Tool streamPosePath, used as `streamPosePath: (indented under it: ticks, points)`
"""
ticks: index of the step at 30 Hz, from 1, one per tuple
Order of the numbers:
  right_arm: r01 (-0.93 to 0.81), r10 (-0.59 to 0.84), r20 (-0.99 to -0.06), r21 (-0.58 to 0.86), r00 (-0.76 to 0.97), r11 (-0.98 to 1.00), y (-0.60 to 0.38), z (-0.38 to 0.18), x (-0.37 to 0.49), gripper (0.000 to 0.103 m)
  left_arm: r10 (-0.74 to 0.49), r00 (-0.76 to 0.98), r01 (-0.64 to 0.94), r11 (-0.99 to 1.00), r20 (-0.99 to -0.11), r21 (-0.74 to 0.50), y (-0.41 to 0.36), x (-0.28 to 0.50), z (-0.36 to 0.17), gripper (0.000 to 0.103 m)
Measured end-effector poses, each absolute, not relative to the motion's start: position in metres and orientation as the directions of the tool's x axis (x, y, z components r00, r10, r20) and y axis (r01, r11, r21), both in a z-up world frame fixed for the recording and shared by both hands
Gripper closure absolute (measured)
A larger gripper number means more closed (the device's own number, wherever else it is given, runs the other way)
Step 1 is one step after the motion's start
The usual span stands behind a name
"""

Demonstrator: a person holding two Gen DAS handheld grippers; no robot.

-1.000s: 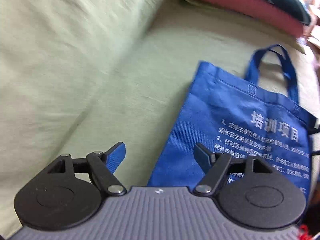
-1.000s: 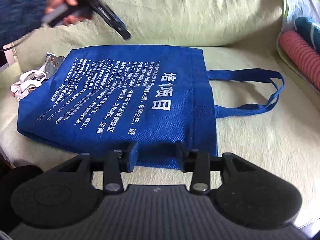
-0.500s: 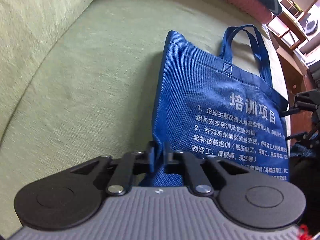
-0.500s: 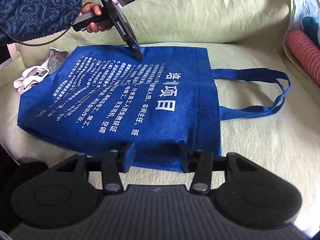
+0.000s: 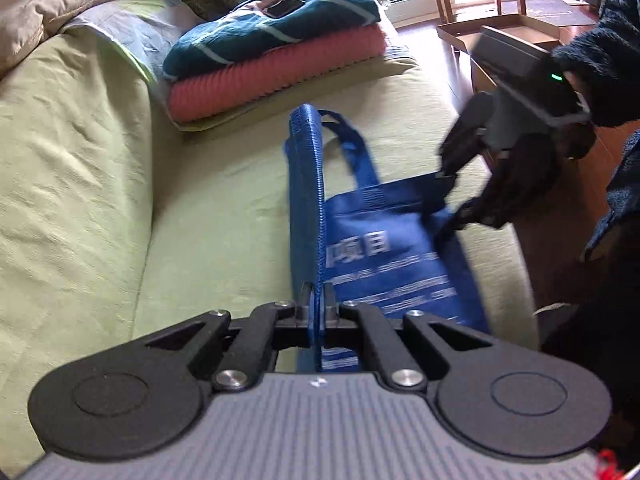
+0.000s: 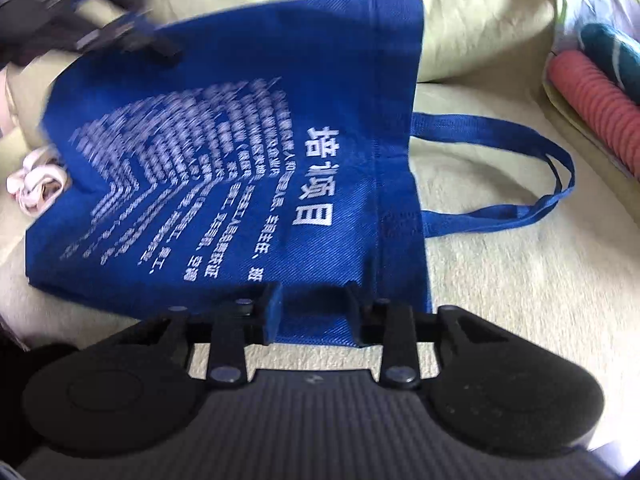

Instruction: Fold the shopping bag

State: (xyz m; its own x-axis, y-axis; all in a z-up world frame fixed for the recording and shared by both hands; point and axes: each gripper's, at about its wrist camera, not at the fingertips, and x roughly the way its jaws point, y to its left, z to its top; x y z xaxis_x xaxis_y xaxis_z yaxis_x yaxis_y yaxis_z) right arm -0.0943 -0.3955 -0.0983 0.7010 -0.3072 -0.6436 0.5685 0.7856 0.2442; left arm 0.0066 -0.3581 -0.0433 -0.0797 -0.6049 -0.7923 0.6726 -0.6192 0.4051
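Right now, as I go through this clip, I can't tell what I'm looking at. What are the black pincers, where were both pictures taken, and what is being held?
The pincers are two hand-held grippers, one in each of a person's hands, each carrying a camera looking along its fingers. The left-wrist picture shows the left gripper shut on the far edge of a blue shopping bag, lifting it off the green sofa. The right-wrist picture shows the right gripper open at the bag's near edge, gripping nothing. Folded blankets lie beyond the bag's handles.
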Motion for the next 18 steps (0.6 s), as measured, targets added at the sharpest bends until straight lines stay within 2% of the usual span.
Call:
streamPosePath:
  ticks: [1, 3, 8, 11, 18]
  points:
    - [0.576, -0.307, -0.638, 0.265, 0.706, 0.773, -0.399, -0.099, -0.098, 0.089, -0.598, -0.072, 0.674, -0.619, -0.798, 0.403, -0.353, -0.003, -0.053, 0.103]
    - [0.584, -0.303, -0.629, 0.302, 0.716, 0.754, -0.404, -0.101, -0.104, 0.093, -0.578, -0.051, 0.682, -0.616, -0.815, 0.394, -0.344, -0.018, -0.075, 0.103]
    - [0.582, -0.278, -0.620, 0.361, 0.733, 0.729, -0.412, -0.100, -0.112, 0.094, -0.549, 0.029, 0.732, -0.558, -0.835, 0.392, -0.340, -0.041, -0.124, 0.103]
    - [0.576, -0.273, -0.625, 0.350, 0.731, 0.739, -0.408, -0.097, -0.117, 0.092, -0.558, 0.064, 0.755, -0.515, -0.827, 0.406, -0.345, -0.047, -0.136, 0.103]
    - [0.541, -0.219, -0.581, 0.468, 0.784, 0.699, -0.404, -0.094, -0.136, 0.072, -0.584, 0.111, 0.761, -0.470, -0.804, 0.447, -0.348, -0.054, -0.138, 0.103]
